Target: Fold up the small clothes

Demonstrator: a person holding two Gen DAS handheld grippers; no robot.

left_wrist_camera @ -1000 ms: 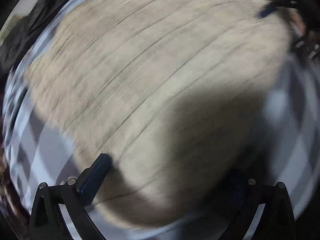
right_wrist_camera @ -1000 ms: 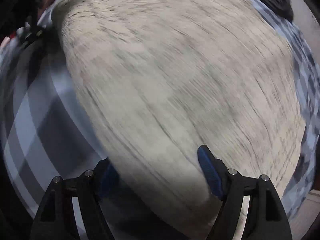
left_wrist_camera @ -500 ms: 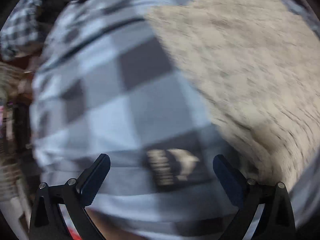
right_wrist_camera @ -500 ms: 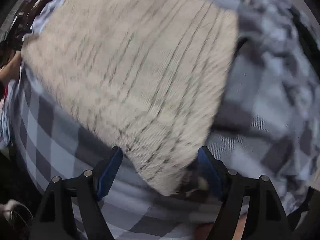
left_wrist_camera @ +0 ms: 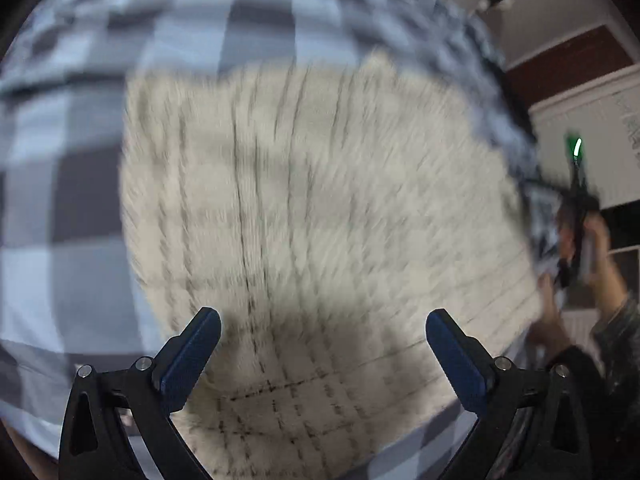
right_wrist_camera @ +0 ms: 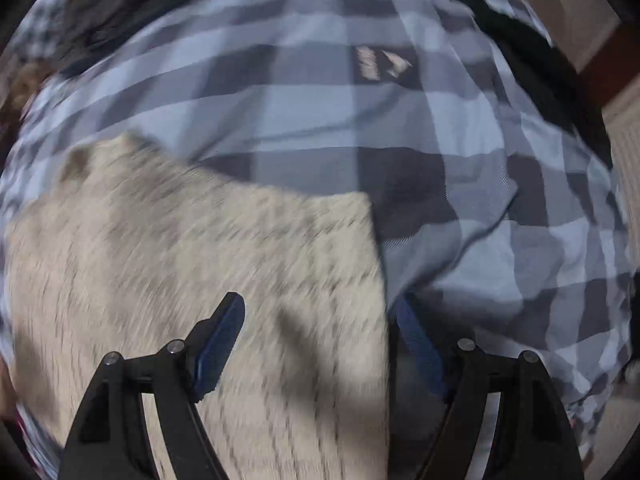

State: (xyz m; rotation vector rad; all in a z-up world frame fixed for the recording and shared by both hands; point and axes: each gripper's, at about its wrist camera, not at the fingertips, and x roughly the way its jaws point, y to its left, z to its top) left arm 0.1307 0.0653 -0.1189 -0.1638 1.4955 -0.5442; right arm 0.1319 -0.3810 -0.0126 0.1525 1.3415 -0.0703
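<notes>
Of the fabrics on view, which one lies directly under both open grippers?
The cream knitted garment, fuzzy with thin dark lines. It lies on top of the blue-grey checked sheet; the black cloth sits at the far edge.

The left gripper [left_wrist_camera: 323,344], jaws spread wide, hangs over a cream knit garment [left_wrist_camera: 320,208] lying on a checked sheet [left_wrist_camera: 80,128].

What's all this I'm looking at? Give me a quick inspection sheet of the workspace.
Surface: checked bedding, grey and pale blue, wrinkled.
Job's things: cream knit lying flat on the bedding, blurred.
Clutter: dark cloth at the far edge; label on the bedding.
Grippers: left gripper open over the knit; right gripper open, straddling the knit's edge.
Cables: nothing seen.
Surroundings: white wall, red-brown band above it.
</notes>
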